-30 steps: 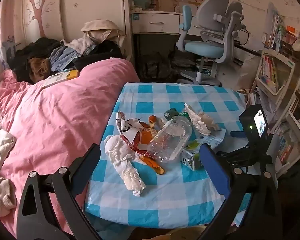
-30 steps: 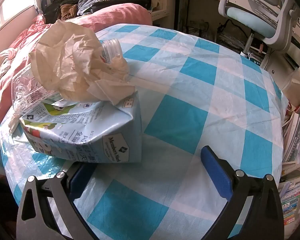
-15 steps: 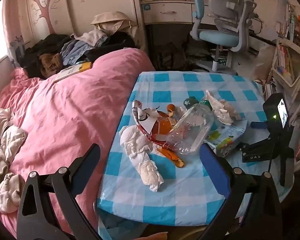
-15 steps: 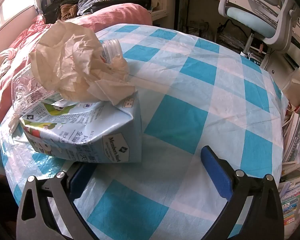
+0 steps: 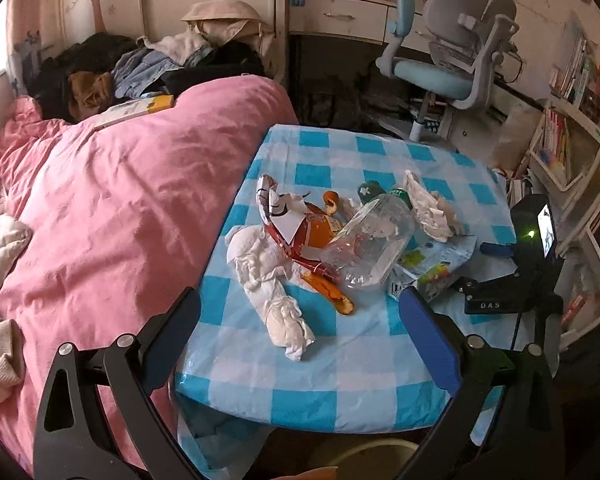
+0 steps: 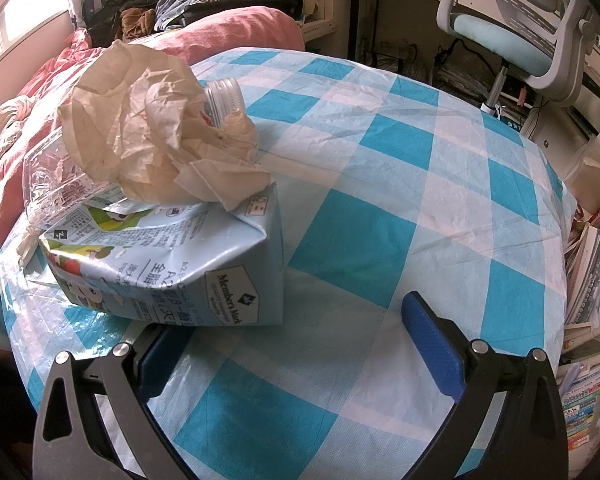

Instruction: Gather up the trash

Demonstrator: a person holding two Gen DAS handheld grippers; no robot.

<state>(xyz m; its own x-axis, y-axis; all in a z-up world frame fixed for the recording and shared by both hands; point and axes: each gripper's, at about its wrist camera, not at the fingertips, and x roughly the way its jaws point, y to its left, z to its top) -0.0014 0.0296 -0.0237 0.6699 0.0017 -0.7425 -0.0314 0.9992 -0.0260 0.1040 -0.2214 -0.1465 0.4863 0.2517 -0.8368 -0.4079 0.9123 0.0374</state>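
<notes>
Trash lies in a heap on the blue-checked table (image 5: 340,364): a crumpled white tissue (image 5: 272,280), a torn red and orange wrapper (image 5: 296,224), a crushed clear bottle (image 5: 372,248), orange peel (image 5: 332,294), a light blue milk carton (image 5: 436,264) and crumpled paper (image 5: 428,208). My left gripper (image 5: 300,320) is open, held above the table's near edge. My right gripper (image 6: 284,336) is open and rests low on the table (image 6: 380,184), its left finger under the carton (image 6: 172,264). Crumpled paper (image 6: 148,132) and the bottle (image 6: 220,98) sit on the carton.
A pink duvet bed (image 5: 108,208) adjoins the table's left side, with clothes piled at its head. A blue desk chair (image 5: 448,60) stands behind. Bookshelves (image 5: 572,152) are at the right. A pale bin rim (image 5: 364,456) shows below the near table edge.
My left gripper has pulled back and swung left, so the table and trash heap sit further right and farther off. The right gripper has not moved.
</notes>
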